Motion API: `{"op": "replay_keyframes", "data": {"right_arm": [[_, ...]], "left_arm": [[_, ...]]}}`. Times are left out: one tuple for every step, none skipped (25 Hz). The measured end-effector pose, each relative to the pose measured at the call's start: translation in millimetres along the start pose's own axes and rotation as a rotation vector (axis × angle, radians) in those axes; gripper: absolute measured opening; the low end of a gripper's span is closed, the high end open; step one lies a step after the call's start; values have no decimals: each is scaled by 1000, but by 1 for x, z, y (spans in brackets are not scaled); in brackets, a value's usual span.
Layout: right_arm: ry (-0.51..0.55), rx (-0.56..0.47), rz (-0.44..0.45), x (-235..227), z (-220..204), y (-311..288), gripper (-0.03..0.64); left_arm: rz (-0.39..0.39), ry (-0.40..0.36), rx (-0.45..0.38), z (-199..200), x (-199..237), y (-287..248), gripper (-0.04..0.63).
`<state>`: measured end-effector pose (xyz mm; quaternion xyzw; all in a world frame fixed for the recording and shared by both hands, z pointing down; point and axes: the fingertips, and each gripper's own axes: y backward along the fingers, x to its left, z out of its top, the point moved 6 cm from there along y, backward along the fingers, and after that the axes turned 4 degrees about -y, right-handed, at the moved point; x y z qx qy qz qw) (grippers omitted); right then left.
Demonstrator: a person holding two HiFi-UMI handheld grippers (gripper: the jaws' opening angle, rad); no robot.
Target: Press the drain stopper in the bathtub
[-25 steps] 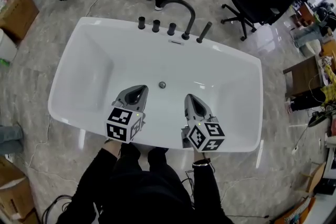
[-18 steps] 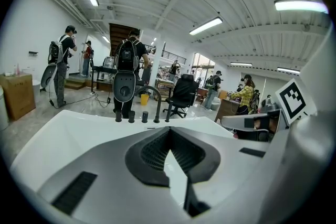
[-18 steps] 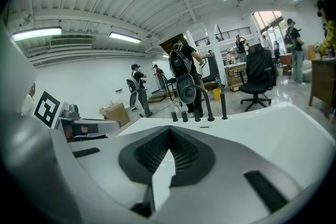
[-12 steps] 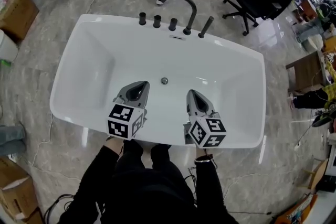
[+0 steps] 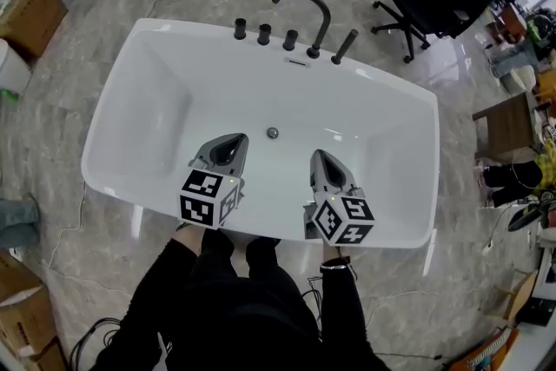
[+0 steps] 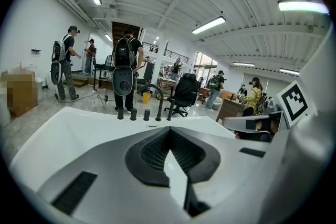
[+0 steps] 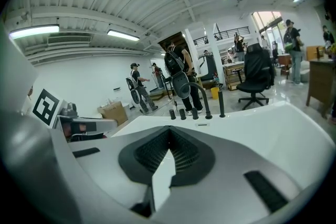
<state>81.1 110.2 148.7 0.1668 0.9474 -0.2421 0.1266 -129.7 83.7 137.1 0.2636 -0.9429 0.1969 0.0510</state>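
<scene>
White tub [image 5: 148,117] filling the floor below. Since a second ago, hardly any shift: only a slight drift of the view, with left tool [image 5: 232,141] and right tool [image 5: 318,155] still hovering side by side over the near wall, no closer to the drain, so no press under way. Both closed tip to tip, gripping nothing, touching nothing. Stopper [image 5: 272,133] at mid-bottom, ahead of and between the tips, well apart; up or down, impossible to tell.

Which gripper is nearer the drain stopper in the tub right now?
Left, slightly. The left gripper hangs just left of the drain stopper, about level with it; the right gripper sits to its right and further toward the person. Neither touches it.
</scene>
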Motion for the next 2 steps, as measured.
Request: {"op": "replay_keyframes", "data": {"right_arm": [[-1,2,-1,0,-1,0,1],[-3,3,-2,0,-1,0,1]], "left_arm": [[1,4,1,0,0,0,2],[2,8,3,0,1,0,2]]}}
